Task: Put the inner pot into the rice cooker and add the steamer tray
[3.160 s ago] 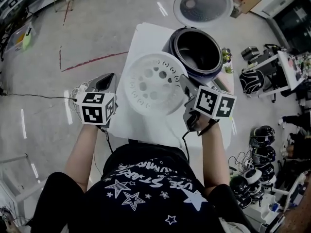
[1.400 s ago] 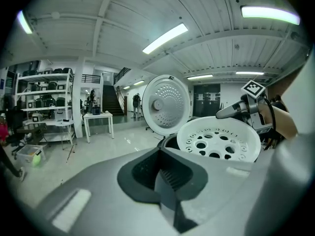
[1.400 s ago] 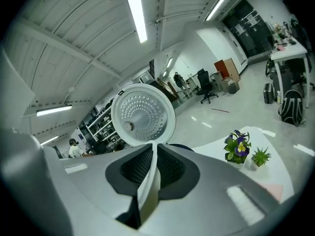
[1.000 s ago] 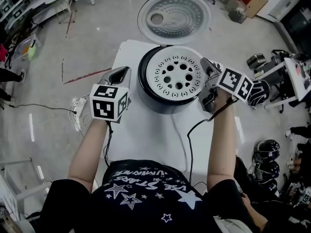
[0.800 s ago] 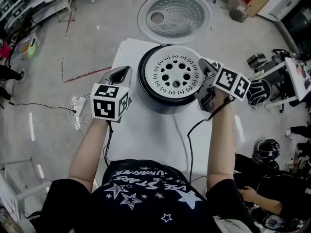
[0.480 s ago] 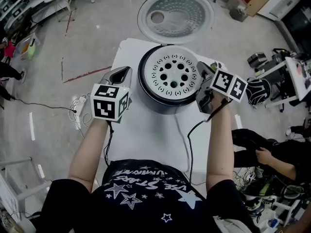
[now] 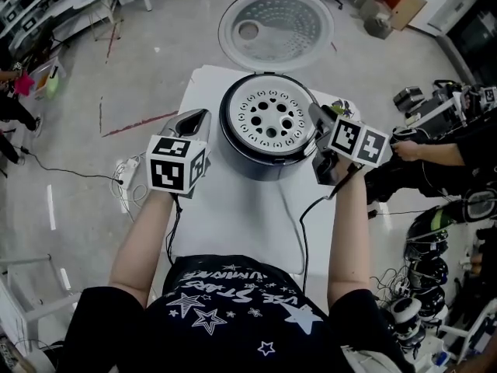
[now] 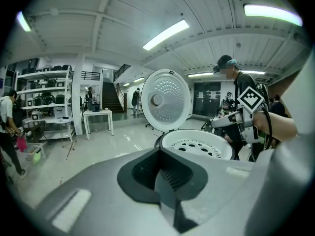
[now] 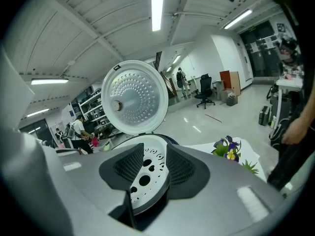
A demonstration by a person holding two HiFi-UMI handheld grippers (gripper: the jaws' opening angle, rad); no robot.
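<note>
The dark rice cooker [image 7: 256, 158] stands on the white table with its round lid [image 7: 276, 22] swung open behind it. A white steamer tray [image 7: 270, 119] with several holes lies level in the cooker's mouth and hides whatever is inside. My right gripper [image 7: 315, 119] is shut on the tray's right rim; in the right gripper view the tray [image 9: 142, 178] sits between the jaws of that gripper [image 9: 147, 173]. My left gripper [image 7: 194, 120] hovers left of the cooker, shut and empty. The left gripper [image 8: 165, 178] faces the tray [image 8: 197, 144] and the lid [image 8: 165, 100].
The white table [image 7: 233, 208] stretches toward me, with a black cable [image 7: 303, 224] trailing from the right gripper. A small flower plant [image 7: 344, 107] stands right of the cooker. A person [image 7: 435, 162] and several helmets [image 7: 427, 224] are off the table's right side.
The right gripper carried the tray from the table's front onto the cooker, and over the last second it sank lower into the mouth. The left gripper stayed still.
</note>
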